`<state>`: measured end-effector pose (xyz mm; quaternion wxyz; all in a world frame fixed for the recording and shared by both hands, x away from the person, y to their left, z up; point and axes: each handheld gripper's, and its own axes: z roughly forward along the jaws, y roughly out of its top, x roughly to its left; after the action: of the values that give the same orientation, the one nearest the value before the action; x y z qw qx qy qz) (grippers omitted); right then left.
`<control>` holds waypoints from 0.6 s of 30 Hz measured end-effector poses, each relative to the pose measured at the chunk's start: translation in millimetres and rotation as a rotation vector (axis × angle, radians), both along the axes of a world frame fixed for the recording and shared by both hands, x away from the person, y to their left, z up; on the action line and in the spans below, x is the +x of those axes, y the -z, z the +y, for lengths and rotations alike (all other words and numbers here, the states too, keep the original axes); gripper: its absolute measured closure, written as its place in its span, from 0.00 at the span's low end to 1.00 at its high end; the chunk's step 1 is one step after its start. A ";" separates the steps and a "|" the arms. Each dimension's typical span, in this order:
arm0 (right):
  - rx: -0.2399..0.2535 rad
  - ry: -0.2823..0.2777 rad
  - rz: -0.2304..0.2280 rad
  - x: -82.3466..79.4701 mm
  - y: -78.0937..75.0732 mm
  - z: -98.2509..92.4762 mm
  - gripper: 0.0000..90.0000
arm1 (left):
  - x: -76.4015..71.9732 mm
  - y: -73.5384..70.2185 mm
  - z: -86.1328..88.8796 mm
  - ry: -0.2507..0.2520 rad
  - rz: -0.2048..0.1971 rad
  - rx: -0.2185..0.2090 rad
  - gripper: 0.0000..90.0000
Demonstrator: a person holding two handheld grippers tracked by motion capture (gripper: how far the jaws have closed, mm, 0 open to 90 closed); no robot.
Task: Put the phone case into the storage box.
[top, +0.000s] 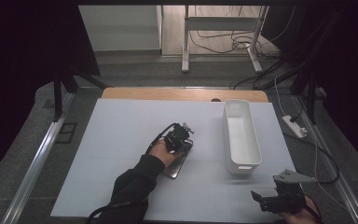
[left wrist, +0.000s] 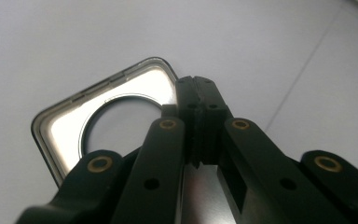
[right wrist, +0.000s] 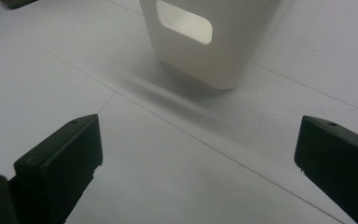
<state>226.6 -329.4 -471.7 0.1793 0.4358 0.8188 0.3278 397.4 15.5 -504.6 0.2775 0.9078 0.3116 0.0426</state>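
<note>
Left tool (left wrist: 198, 100), jaws pressed together, sat on the flat silver ring-marked metal plate (left wrist: 93, 119); next probably opening to grab it.

No legible text, label, brand, number or sign appears on any surface in the three views.

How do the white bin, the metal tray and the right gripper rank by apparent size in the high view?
1. white bin
2. metal tray, partly covered by the left gripper
3. right gripper, though closer to the camera
</note>
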 end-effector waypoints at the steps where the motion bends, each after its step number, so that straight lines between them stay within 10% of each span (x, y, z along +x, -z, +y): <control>1: 0.000 0.000 0.000 0.0 0.0 0.0 0.01 | -1.4 -0.5 -1.0 0.003 0.002 0.002 0.99; 18: -0.004 0.000 0.001 0.0 0.1 0.3 0.01 | -9.1 -30.2 17.3 -0.051 -0.053 -0.045 0.97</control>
<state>226.6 -329.1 -471.8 0.1799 0.4355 0.8196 0.3261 388.3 32.8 -474.4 0.3047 0.8917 0.3279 0.0665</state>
